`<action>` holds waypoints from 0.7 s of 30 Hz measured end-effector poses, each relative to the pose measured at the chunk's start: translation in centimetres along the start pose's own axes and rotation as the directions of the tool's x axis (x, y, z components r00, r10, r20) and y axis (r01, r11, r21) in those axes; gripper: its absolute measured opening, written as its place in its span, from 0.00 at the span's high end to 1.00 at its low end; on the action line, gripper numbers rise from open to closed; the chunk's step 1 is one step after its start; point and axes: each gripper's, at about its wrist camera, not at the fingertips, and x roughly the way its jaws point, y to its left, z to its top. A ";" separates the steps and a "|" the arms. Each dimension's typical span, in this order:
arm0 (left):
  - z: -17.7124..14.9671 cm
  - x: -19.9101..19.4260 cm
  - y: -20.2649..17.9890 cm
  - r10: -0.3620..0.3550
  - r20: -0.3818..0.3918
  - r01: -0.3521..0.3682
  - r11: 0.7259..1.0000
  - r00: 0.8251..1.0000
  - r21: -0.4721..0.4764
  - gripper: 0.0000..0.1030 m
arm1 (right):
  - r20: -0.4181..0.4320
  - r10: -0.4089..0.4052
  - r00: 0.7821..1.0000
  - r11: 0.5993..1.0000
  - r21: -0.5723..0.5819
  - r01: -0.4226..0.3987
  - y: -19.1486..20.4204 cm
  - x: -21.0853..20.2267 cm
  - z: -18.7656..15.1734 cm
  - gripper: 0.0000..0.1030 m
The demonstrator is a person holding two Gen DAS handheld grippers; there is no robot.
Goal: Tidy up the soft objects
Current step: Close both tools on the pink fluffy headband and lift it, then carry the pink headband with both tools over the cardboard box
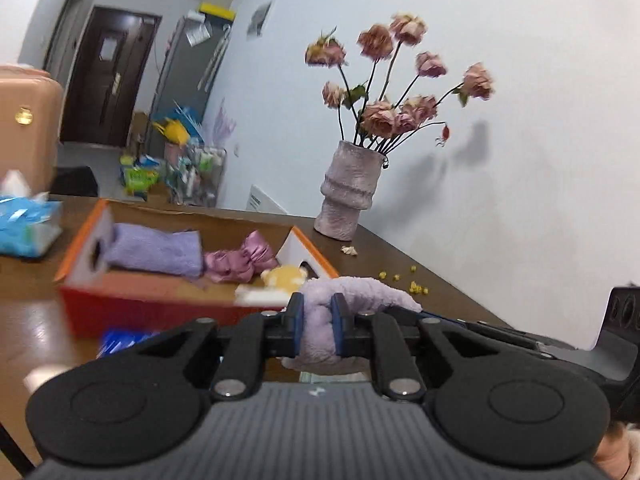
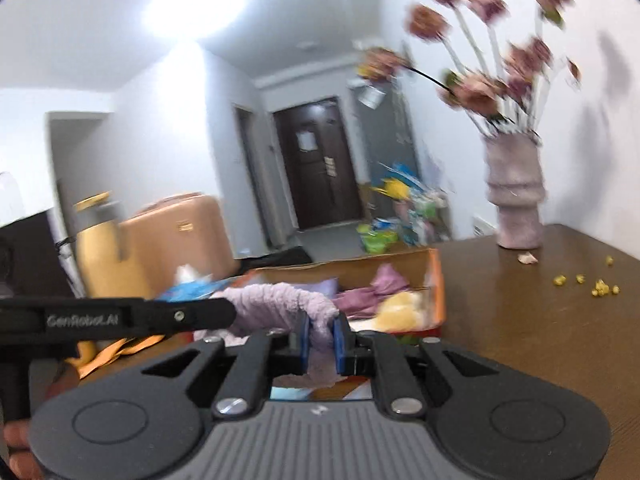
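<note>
Orange box [image 1: 86, 240] holds towel [image 1: 156, 250], bow [image 1: 240, 260] (satin).

Left wrist camera low and close behind its fingers, facing the box [image 1: 192, 280] and vase [image 1: 348, 192], right wrist camera likewise close, facing the doorway [image 2: 316, 160], both sharing box, vase, table [image 2: 520, 320]

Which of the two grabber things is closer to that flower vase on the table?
Probably the right gripper: the vase looms larger ahead-right of it. The left gripper sees it farther off. Both clamp the lilac towel.
</note>
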 end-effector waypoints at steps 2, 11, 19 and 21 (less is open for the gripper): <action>-3.1 -3.0 -0.3 0.036 0.015 -0.037 0.999 0.999 0.038 0.85 | -0.038 0.029 0.999 0.999 -0.024 -0.030 2.0 -1.8 -2.4 0.89; -13.0 -10.9 0.7 0.096 -0.034 -0.095 0.995 0.995 0.025 0.34 | -0.201 0.032 0.979 0.997 -0.059 -0.045 5.8 -6.2 -11.6 0.70; -10.9 -12.5 1.5 0.073 -0.039 -0.078 0.989 0.997 -0.127 0.28 | -0.147 0.056 0.988 0.996 0.071 -0.046 5.8 -11.1 -11.5 0.49; -10.2 -10.4 2.1 0.083 -0.056 -0.091 0.984 0.995 -0.155 0.37 | -0.133 0.065 0.989 0.987 0.156 -0.044 5.1 -10.2 -10.8 0.50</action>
